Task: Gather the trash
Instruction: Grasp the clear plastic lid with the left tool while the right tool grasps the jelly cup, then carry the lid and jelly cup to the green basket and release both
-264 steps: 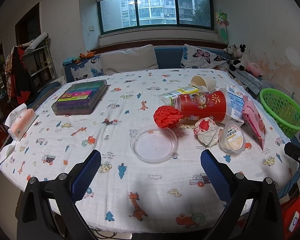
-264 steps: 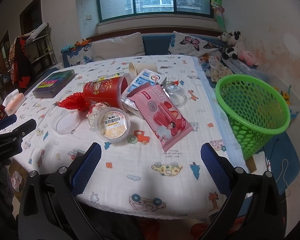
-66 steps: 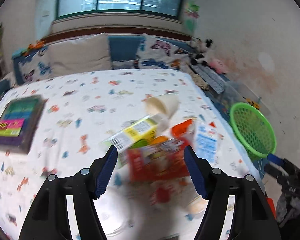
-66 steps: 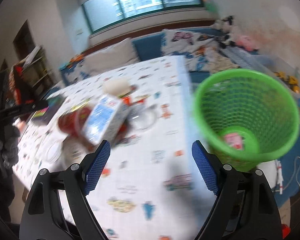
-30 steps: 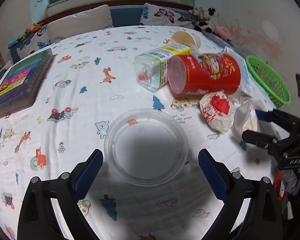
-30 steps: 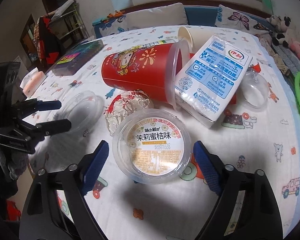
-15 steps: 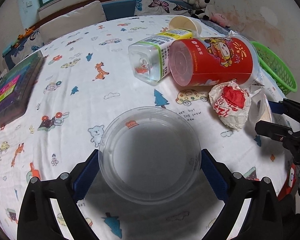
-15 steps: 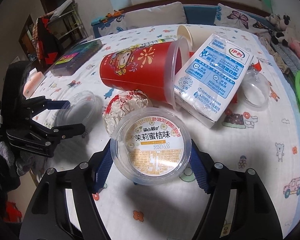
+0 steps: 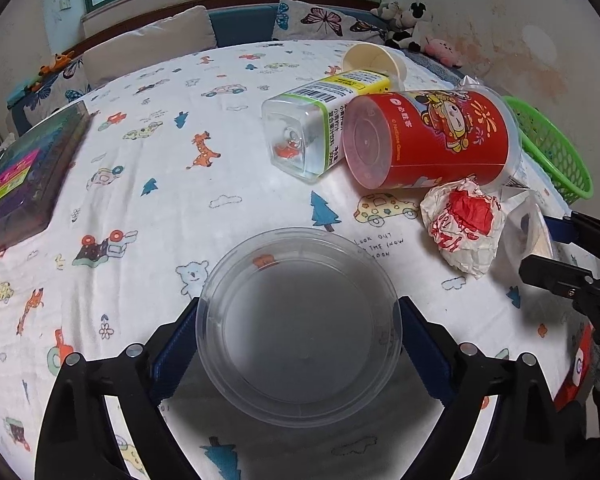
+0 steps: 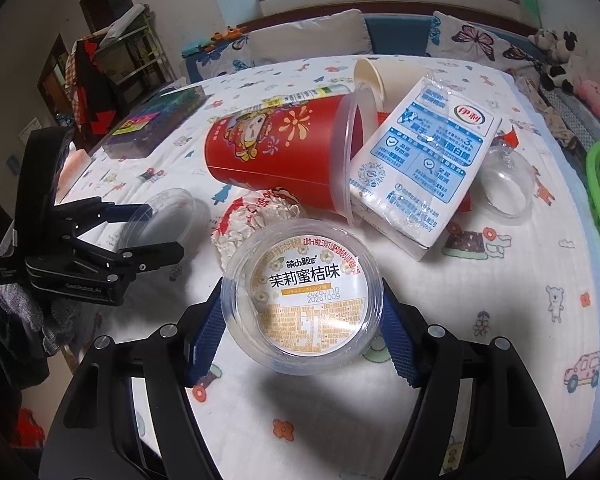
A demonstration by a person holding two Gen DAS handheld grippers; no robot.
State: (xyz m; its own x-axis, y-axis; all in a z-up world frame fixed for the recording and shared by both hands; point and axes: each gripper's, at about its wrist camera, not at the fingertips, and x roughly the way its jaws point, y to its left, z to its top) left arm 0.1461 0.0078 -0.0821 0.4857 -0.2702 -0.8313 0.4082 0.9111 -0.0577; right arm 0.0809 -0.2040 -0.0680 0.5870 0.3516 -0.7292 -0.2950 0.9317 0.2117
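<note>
A clear plastic lid [image 9: 298,326] lies on the patterned tablecloth [image 9: 160,184], gripped at both edges by the left gripper [image 9: 298,344]. To its right, the right gripper [image 10: 302,322] clasps a labelled pudding cup [image 10: 302,294]. Just beyond sit crumpled paper [image 9: 462,226], a red cup [image 9: 428,142] on its side, a bottle [image 9: 324,118], a milk carton [image 10: 424,160]; a green basket [image 9: 548,152] stands far right.

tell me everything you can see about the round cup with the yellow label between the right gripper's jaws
The jelly cup is a shallow round tub of clear plastic, sealed by a white and yellow film lid printed with Chinese text and date codes. It sits upright on the cartoon-print tablecloth, label up. The right gripper has its blue-padded jaws against both its sides. The crumpled wrapper lies just behind it.
</note>
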